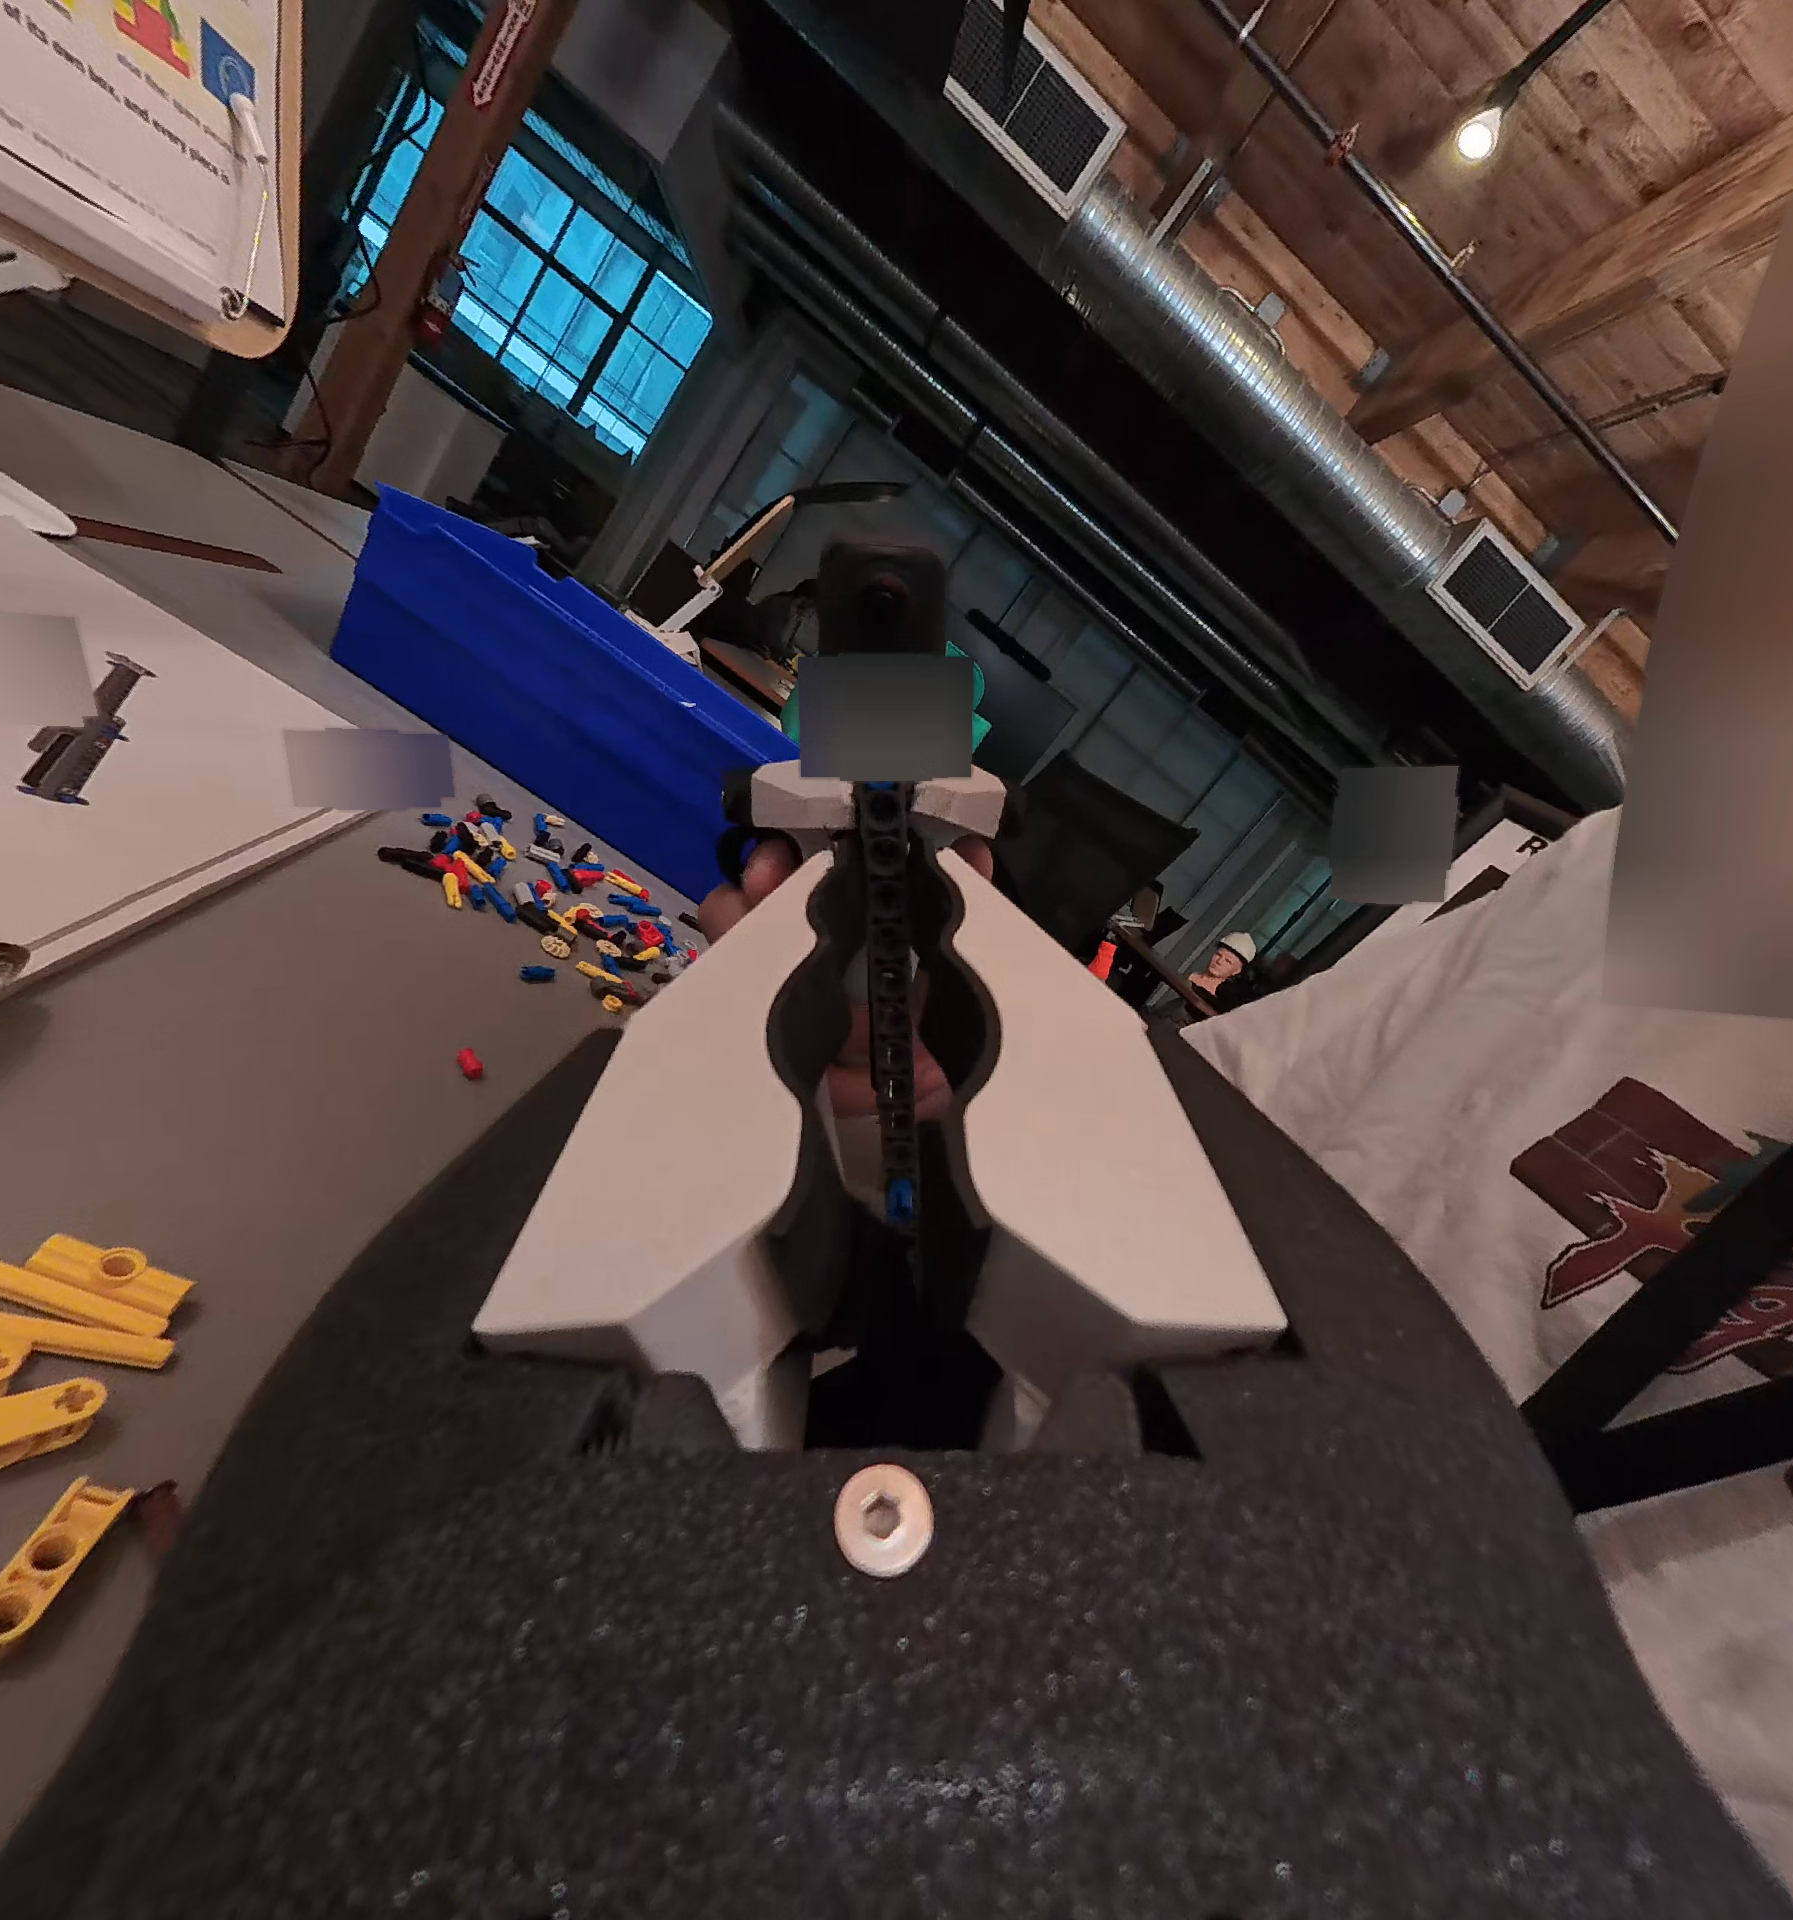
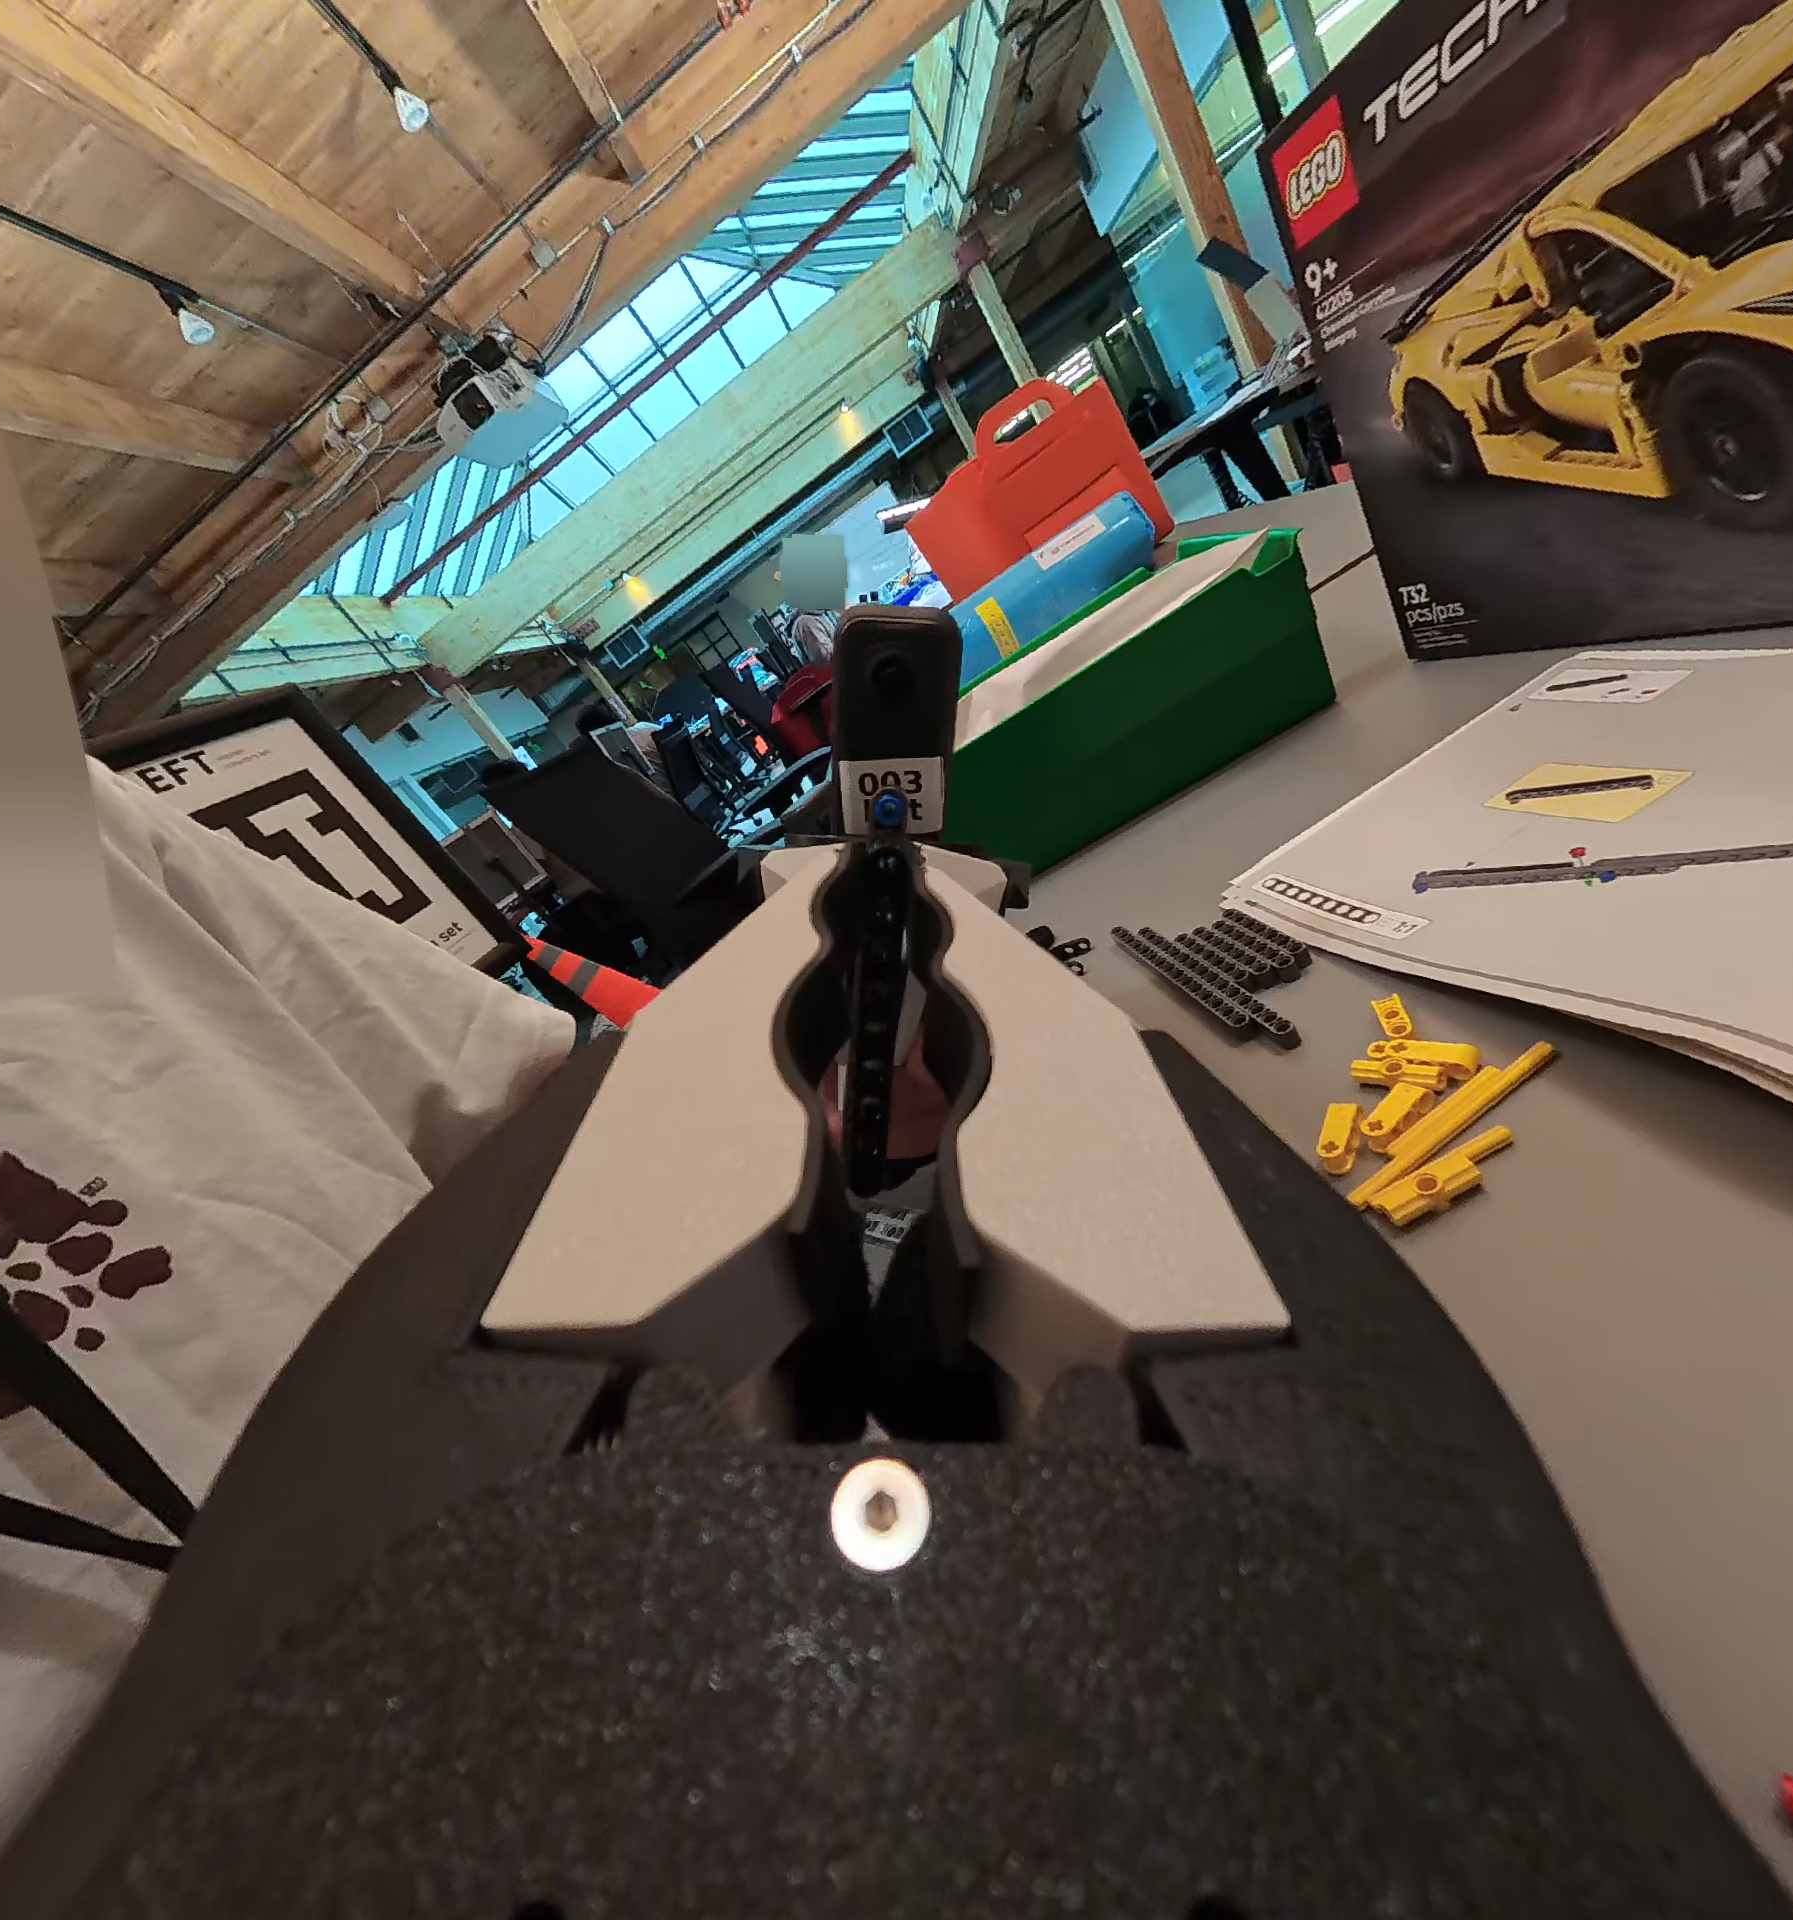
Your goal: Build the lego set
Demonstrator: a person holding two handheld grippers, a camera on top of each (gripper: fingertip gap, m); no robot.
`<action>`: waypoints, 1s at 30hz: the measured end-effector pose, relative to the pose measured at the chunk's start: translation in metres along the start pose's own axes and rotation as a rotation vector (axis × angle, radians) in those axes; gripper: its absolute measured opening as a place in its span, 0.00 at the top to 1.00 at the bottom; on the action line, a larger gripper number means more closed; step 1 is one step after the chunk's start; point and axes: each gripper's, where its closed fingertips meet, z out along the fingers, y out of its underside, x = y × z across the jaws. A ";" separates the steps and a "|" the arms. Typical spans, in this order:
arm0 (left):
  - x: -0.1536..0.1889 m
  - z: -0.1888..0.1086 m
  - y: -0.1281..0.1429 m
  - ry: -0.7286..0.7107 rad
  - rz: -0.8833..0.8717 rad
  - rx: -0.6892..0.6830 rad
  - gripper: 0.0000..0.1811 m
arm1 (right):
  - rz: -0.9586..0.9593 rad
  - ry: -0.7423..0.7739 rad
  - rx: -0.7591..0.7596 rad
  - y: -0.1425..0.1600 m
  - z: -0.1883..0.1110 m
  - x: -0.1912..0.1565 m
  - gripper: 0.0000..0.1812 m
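A: Where is the black perforated beam [image 1: 890,997]?
B: Clamped between both grippers, raised above the bench [image 1: 248,1091]. The left gripper [image 1: 887,1049] grips one end, the right gripper [image 2: 876,1039] the other; a blue pin [image 2: 887,808] sits at each end.
A: Surroundings?
B: Yellow liftarms [image 2: 1417,1117], spare black beams [image 2: 1209,971], instruction booklet [image 2: 1557,862], mixed small connectors [image 1: 559,894].

A blue bin [image 1: 518,665] and green bin [image 2: 1162,717] rest on the grey table [image 2: 1598,1403].
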 end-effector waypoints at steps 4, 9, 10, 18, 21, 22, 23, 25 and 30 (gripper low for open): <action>-0.001 0.001 0.001 -0.013 0.013 -0.014 0.96 | -0.012 0.011 0.008 0.000 0.000 0.000 0.96; 0.000 0.001 0.007 -0.020 0.044 -0.059 0.96 | 0.027 -0.023 -0.021 0.005 -0.002 -0.002 0.96; 0.001 0.001 0.008 -0.022 0.050 -0.066 0.96 | 0.028 -0.025 -0.015 0.005 -0.002 -0.002 0.96; 0.000 0.004 0.020 -0.011 0.026 -0.121 0.96 | 0.012 -0.024 -0.094 0.016 0.000 -0.002 0.96; 0.001 0.004 0.017 0.005 -0.002 -0.100 0.96 | 0.044 -0.042 -0.060 0.012 0.001 -0.003 0.96; 0.001 0.004 0.016 0.008 -0.010 -0.093 0.96 | 0.058 -0.050 -0.054 0.011 0.001 -0.003 0.96; 0.001 0.004 0.015 0.017 -0.025 -0.083 0.96 | 0.077 -0.062 -0.048 0.010 0.000 -0.004 0.96; -0.002 0.003 0.013 0.013 -0.040 -0.073 0.96 | 0.072 -0.053 -0.058 0.010 -0.003 -0.001 0.95; -0.008 -0.005 0.010 -0.026 -0.043 -0.067 0.96 | 0.029 -0.025 -0.239 0.041 -0.024 0.002 0.91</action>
